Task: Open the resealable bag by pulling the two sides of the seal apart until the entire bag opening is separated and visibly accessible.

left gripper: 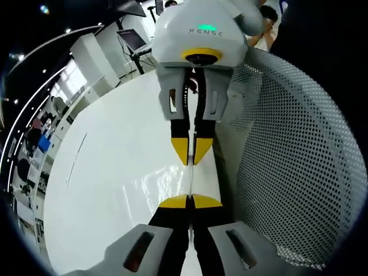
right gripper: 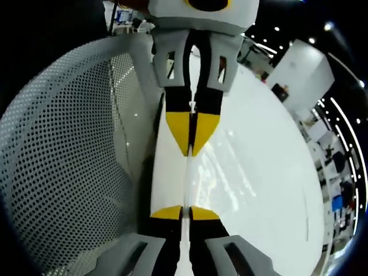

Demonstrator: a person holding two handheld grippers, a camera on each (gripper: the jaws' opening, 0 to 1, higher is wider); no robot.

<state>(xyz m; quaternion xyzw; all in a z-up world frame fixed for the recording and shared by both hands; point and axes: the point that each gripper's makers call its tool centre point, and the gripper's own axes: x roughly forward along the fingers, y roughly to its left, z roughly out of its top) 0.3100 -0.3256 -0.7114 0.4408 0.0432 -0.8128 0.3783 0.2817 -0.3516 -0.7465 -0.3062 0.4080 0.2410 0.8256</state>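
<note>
Views face each other, close, sharing bag (left gripper: 190, 178)

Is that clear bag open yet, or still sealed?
Still sealed: the bag's top edge is one thin line, pinched between the left gripper and right gripper.

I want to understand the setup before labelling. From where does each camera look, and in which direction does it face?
Left gripper view: rides on the left gripper, looking along its jaws at the right gripper facing it, over the white table, with the perforated basket to its right.
Right gripper view: rides on the right gripper, facing the left gripper, with the basket to its left.
Shared: both grippers pinching the clear bag edge, table, basket.
</note>
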